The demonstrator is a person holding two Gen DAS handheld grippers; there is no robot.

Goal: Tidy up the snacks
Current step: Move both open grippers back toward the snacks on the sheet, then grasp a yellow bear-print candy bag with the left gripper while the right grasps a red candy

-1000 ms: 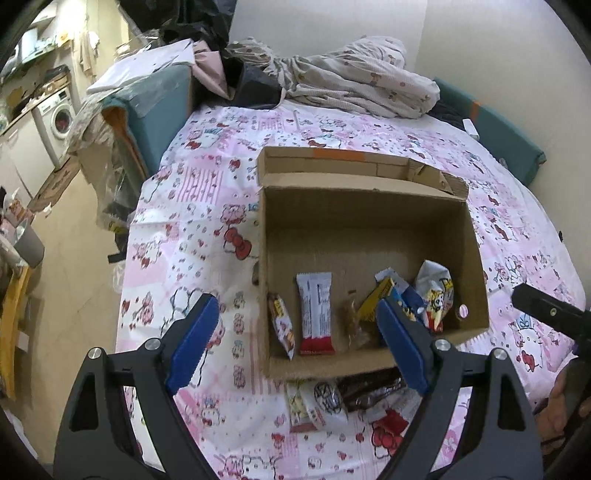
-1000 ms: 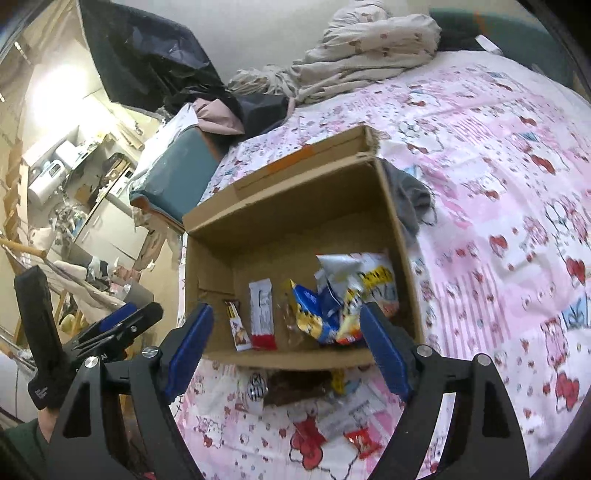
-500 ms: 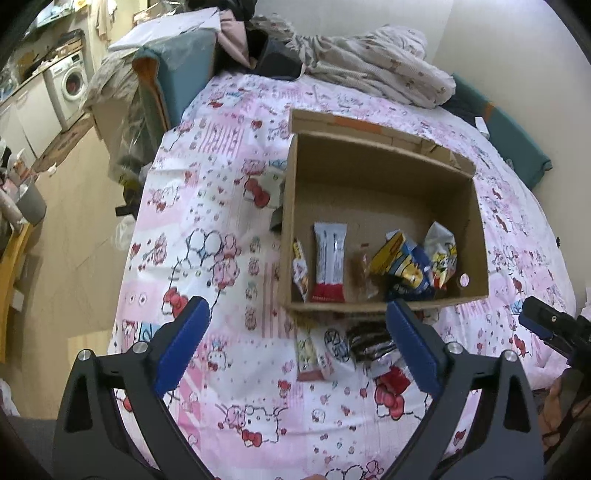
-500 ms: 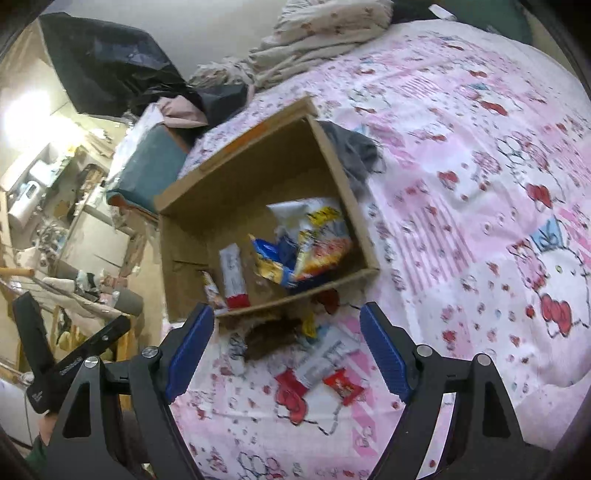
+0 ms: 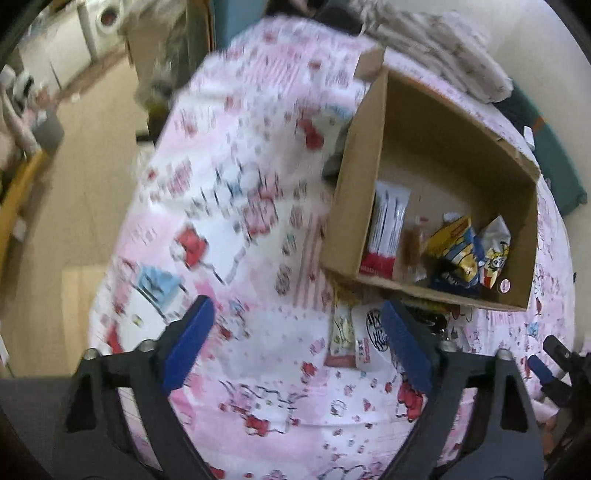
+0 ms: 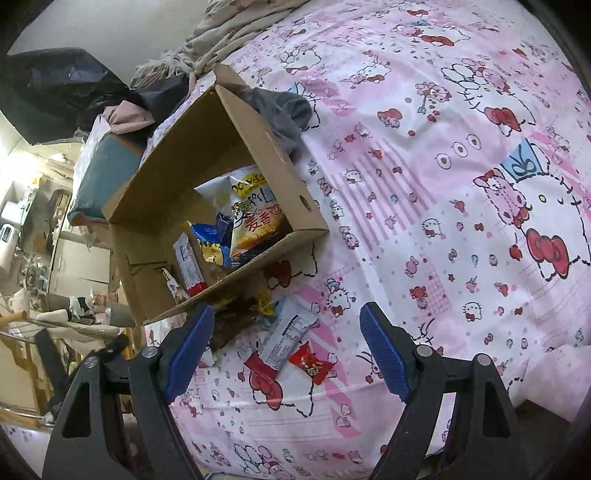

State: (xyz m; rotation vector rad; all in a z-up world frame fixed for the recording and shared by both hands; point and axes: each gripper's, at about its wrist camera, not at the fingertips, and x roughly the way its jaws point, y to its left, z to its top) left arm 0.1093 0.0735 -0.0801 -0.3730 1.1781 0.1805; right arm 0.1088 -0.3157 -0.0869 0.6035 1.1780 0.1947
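Both grippers, left [image 5: 295, 345] and right [image 6: 286, 349], hover spread and empty. Loose snacks [image 6: 286, 338] lie at the box's [image 6: 306, 212] six o'clock, probably awaiting sorting.

Left gripper [image 5: 297, 343]: jaws wide apart, nothing between, above pink cartoon-print bed [image 5: 236, 206]. Cardboard box [image 5: 354, 206] upper right w/ white-red bar [image 5: 388, 229] & yellow-blue bag [image 5: 456, 243] inside. Loose packets [image 5: 354, 336] just beside box's near wall. Left half blurred.

A crumpled blanket [image 6: 236, 33] lies on the pink bedsheet [image 6: 443, 184] (cartoon-printed), near a washing machine [image 5: 107, 18].
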